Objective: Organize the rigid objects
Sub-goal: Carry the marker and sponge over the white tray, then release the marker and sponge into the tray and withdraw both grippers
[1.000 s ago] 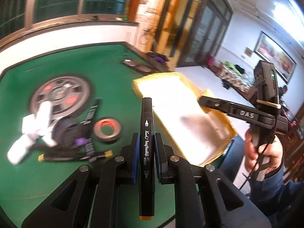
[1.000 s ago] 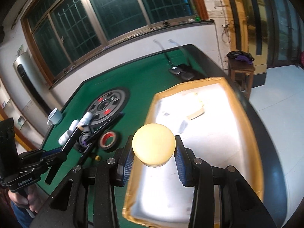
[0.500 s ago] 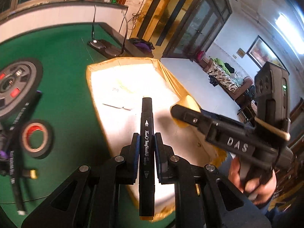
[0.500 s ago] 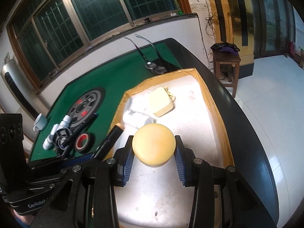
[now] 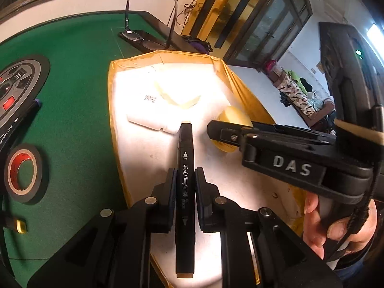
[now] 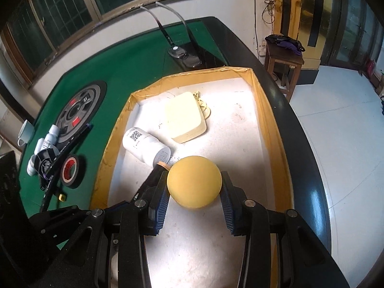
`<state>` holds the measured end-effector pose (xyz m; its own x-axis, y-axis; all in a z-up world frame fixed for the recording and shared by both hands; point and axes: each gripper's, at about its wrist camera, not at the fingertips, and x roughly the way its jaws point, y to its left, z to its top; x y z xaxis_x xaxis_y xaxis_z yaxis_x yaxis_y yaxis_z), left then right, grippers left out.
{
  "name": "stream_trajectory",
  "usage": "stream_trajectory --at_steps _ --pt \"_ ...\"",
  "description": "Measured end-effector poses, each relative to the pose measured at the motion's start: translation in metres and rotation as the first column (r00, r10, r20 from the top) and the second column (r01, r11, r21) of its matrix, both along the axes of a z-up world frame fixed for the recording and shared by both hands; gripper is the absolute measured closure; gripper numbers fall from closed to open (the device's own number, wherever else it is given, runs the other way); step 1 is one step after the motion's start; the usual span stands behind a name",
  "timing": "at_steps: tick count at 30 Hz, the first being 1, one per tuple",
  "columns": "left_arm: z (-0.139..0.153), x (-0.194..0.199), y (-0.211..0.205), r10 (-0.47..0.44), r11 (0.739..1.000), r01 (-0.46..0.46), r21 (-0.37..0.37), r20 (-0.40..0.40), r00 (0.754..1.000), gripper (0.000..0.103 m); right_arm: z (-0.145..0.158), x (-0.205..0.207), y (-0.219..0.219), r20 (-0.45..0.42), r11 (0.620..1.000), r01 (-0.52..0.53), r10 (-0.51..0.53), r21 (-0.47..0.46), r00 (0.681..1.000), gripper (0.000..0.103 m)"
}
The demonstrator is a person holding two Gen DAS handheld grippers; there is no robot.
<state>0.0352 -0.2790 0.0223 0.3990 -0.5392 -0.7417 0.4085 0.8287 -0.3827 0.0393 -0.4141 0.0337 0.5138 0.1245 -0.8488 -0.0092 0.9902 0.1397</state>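
Table: green felt top (image 6: 115, 72) with a dark rounded edge, windows with grilles behind it, shiny white floor off to the side.
Tray: shallow box with tan taped walls (image 6: 268, 110) and a white bottom, sitting on the felt near the table's edge. This is my landmark for everything below.
Inside tray: a white bottle (image 6: 146, 145) lying on its side, and a pale yellow square block (image 6: 184, 118) just past it toward the far wall.
Left of tray: roll of black tape with a red core (image 5: 22, 172) on the felt, a round grey disc (image 6: 80, 106) further back, plus a pile of small bottles and a pen.
Behind tray: a black desk lamp base (image 6: 183, 54) close to the far wall.
Left gripper (image 5: 184, 187): hovering over the tray's near left side, fingers clamped snug on a black marker (image 5: 184, 180) that points up the tray, tip close to the bottle.
Right gripper (image 6: 194, 188): over the tray's middle, blue pads either side of a round yellow puck (image 6: 194, 184), squeezed against it. Puck looks off the tray floor, can't tell for sure.
Hand (image 5: 336, 225): person's right hand wraps the handle, off the tray's right wall.
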Motion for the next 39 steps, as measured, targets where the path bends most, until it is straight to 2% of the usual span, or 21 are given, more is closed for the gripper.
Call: stream_trajectory --at_steps 8,13,20,25,29,32,39 --pt "-0.002 -0.001 0.000 0.004 1.000 -0.004 0.028 0.021 1.000 0.091 -0.006 0.018 0.009 -0.038 0.998 -0.007 0.005 -0.061 0.999 0.067" --pt "-0.001 -0.001 -0.005 -0.009 0.999 0.007 0.053 0.041 0.999 0.089 -0.009 0.025 0.004 -0.048 0.999 0.011 -0.014 -0.047 0.999 0.067" --pt "0.000 -0.002 -0.009 -0.037 0.999 0.036 0.036 0.044 0.998 0.072 -0.011 0.029 0.002 -0.052 0.999 0.030 -0.032 -0.041 0.998 0.066" --pt "0.003 -0.002 -0.001 -0.031 0.999 0.031 0.013 0.024 0.999 0.069 0.003 0.020 -0.001 -0.002 0.998 0.040 -0.040 -0.050 0.999 0.053" --pt "0.010 -0.007 0.007 -0.033 0.999 0.033 -0.010 0.025 0.999 0.069 0.021 0.008 -0.004 0.055 0.997 0.062 -0.060 -0.037 0.997 0.052" --pt "0.020 -0.015 0.018 -0.043 0.999 0.045 -0.023 0.054 0.998 0.069 0.036 -0.006 -0.001 0.106 0.998 0.060 -0.062 0.021 0.992 0.052" --pt "0.048 -0.029 0.072 -0.020 0.997 0.030 -0.074 0.132 0.991 0.069 0.059 -0.038 0.037 0.217 0.996 -0.026 0.005 0.090 0.976 0.048"
